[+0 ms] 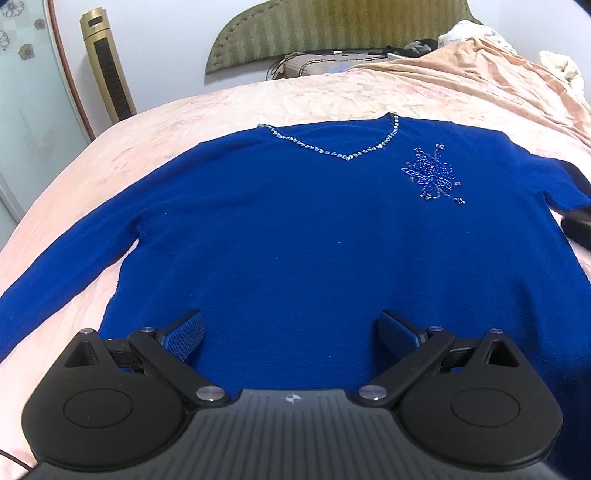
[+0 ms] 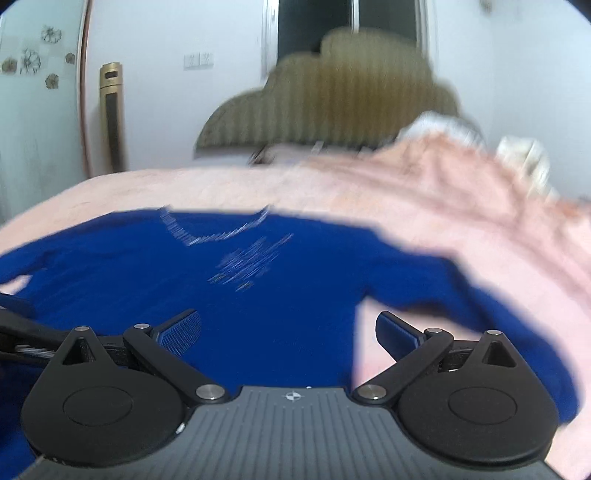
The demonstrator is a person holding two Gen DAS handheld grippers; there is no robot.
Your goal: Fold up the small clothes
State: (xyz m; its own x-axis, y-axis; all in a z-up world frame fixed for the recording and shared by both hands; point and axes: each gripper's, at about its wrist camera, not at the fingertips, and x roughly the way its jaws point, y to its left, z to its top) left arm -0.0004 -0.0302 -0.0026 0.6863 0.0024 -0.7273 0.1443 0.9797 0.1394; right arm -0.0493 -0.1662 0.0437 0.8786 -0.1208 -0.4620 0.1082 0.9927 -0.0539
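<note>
The blue sweater point(image 1: 295, 229) lies face up and flat on the pink bedspread point(image 1: 147, 122), sleeves spread, beaded neckline point(image 1: 332, 147) toward the headboard point(image 1: 332, 33); no fold is made yet. The left gripper point(image 1: 291, 332) hovers over the hem, jaws apart, empty; the right gripper point(image 2: 288, 332) likewise stands apart over the side seam near one sleeve, its view blurred. Risks, in my judgement: a pinch may catch the bedspread with the knit; beadwork may snag. No legible brand or writing.

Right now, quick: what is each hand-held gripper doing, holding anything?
Left hand-held gripper: open, holding nothing, above the blue sweater.
Right hand-held gripper: open, holding nothing, over the sweater's edge.
</note>
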